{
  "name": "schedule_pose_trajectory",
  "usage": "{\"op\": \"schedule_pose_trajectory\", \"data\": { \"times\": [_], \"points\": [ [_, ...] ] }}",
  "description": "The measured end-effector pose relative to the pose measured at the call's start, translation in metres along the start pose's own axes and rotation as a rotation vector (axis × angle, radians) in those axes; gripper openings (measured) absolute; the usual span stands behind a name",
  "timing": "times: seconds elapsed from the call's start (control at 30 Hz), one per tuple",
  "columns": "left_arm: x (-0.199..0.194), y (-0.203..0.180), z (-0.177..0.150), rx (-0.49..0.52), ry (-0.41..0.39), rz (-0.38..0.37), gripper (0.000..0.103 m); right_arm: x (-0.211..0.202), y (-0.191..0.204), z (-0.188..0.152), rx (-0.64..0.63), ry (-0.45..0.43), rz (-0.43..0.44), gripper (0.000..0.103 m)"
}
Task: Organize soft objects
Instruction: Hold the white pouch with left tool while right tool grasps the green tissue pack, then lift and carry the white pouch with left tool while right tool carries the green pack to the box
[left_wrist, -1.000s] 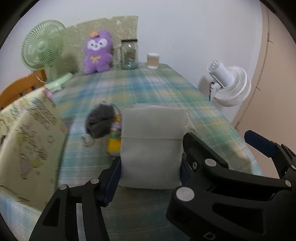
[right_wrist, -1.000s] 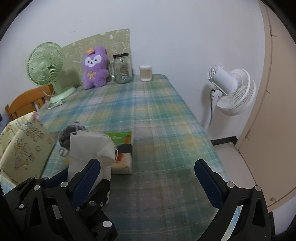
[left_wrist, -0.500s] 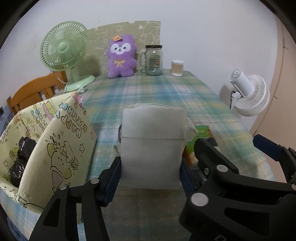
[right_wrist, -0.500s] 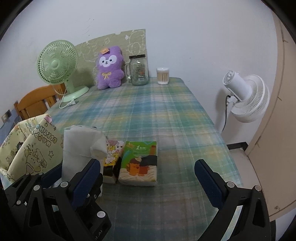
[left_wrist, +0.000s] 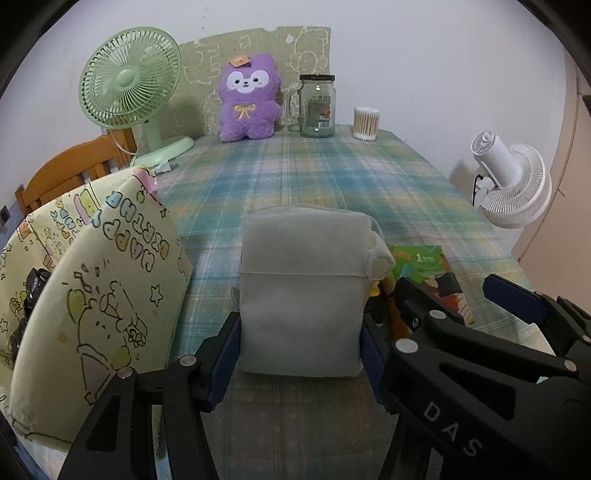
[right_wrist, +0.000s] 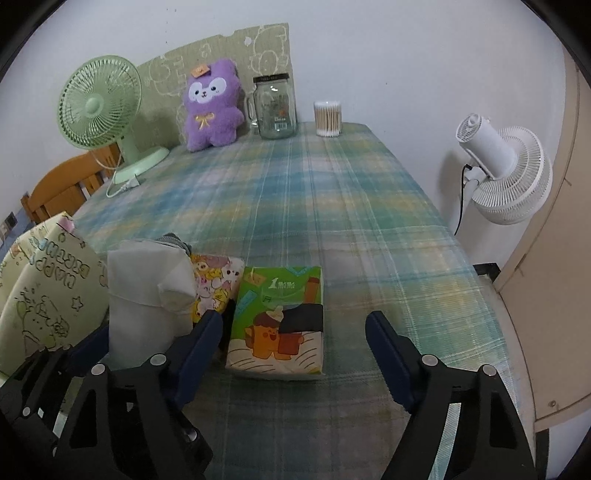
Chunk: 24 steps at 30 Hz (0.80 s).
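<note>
My left gripper (left_wrist: 300, 334) is shut on a white soft pack (left_wrist: 301, 291) and holds it upright above the checked tablecloth; the pack also shows in the right wrist view (right_wrist: 142, 295). To its left stands a yellow cartoon-print bag (left_wrist: 92, 288), open, with something black inside. My right gripper (right_wrist: 293, 334) is open around the near end of a green tissue pack (right_wrist: 279, 317) that lies flat on the cloth. A pink cartoon tissue pack (right_wrist: 214, 286) lies between the white pack and the green one. A grey object (right_wrist: 173, 240) peeks out behind the white pack.
At the back edge stand a green fan (right_wrist: 99, 107), a purple plush (right_wrist: 212, 107), a glass jar (right_wrist: 275, 107) and a cup of cotton swabs (right_wrist: 327, 118). A white fan (right_wrist: 506, 173) stands off the table's right edge. A wooden chair (left_wrist: 70, 170) is at the left.
My left gripper has swung left with the white pack, toward the yellow bag. My right gripper has come down and forward over the green tissue pack.
</note>
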<state>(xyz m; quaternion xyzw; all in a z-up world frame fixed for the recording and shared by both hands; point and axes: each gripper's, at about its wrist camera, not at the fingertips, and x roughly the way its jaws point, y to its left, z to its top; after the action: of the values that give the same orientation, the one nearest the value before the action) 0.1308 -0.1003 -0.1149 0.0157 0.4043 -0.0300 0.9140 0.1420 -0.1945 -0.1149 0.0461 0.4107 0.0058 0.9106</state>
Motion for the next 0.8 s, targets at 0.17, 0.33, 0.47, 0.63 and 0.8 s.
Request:
{"op": "schedule_pose_trajectory", "data": {
  "times": [0.17, 0.33, 0.47, 0.63, 0.8],
  "points": [
    [0.002, -0.004, -0.001, 0.025, -0.003, 0.015, 0.064, 0.007, 0.004, -0.002, 0.012, 0.019, 0.014, 0.060],
    [0.003, -0.002, -0.001, 0.025, -0.001, 0.003, 0.064, 0.008, 0.007, -0.004, 0.005, 0.019, 0.023, 0.052],
    [0.001, -0.003, -0.003, 0.030, 0.000, -0.002, 0.064, 0.004, 0.006, -0.006, 0.013, 0.019, 0.022, 0.045],
    [-0.003, -0.006, -0.006, 0.039, 0.000, -0.020, 0.063, -0.004, 0.002, -0.009, 0.025, 0.011, 0.015, 0.040],
    [-0.010, -0.010, -0.007, 0.052, -0.016, -0.039, 0.061, -0.015, 0.000, -0.011, 0.026, -0.006, 0.008, 0.039]
  ]
}}
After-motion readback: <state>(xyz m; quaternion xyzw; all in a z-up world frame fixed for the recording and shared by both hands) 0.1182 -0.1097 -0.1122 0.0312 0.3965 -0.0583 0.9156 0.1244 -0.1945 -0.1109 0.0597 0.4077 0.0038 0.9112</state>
